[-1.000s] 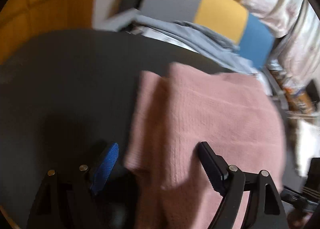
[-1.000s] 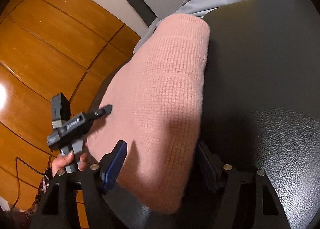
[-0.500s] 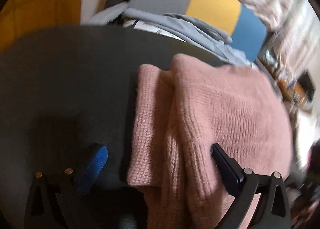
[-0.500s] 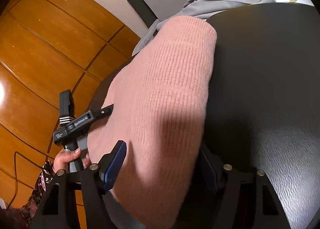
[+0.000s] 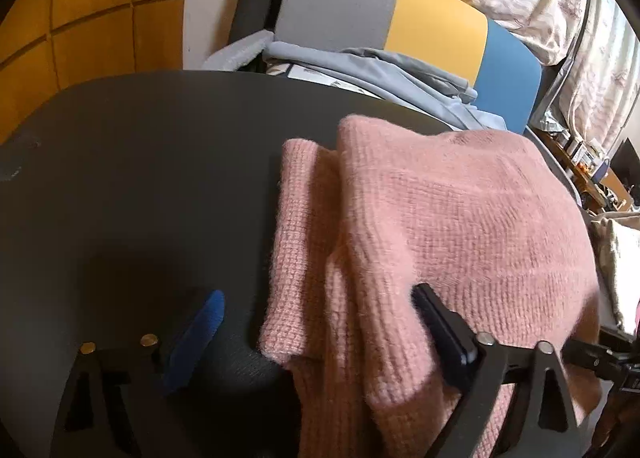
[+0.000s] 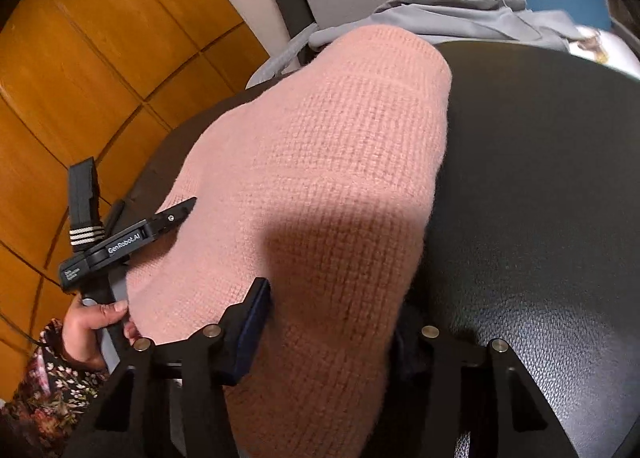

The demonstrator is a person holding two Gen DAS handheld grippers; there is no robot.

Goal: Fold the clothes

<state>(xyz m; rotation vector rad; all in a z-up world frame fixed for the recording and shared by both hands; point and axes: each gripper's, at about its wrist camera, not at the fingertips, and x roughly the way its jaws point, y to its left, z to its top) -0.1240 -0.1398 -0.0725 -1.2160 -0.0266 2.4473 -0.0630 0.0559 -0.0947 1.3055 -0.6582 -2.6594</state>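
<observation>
Folded pink knitted sweater (image 5: 440, 225) lies on the dark leather-textured round table (image 5: 140, 177), layers stacked, near edge overhanging toward both tools. Left gripper (image 5: 316, 322): jaws spread wide, straddling the sweater's near edge, not pinching. Right gripper (image 6: 328, 322): jaws spread, knit bulging between them, no clamp seen. Grey garment (image 5: 400, 73) heaped on the grey-yellow-blue chair (image 5: 436, 29) behind the table.

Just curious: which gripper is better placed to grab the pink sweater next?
Probably the right gripper: the pink sweater fills its open gap; the left gripper straddles only an edge.
</observation>
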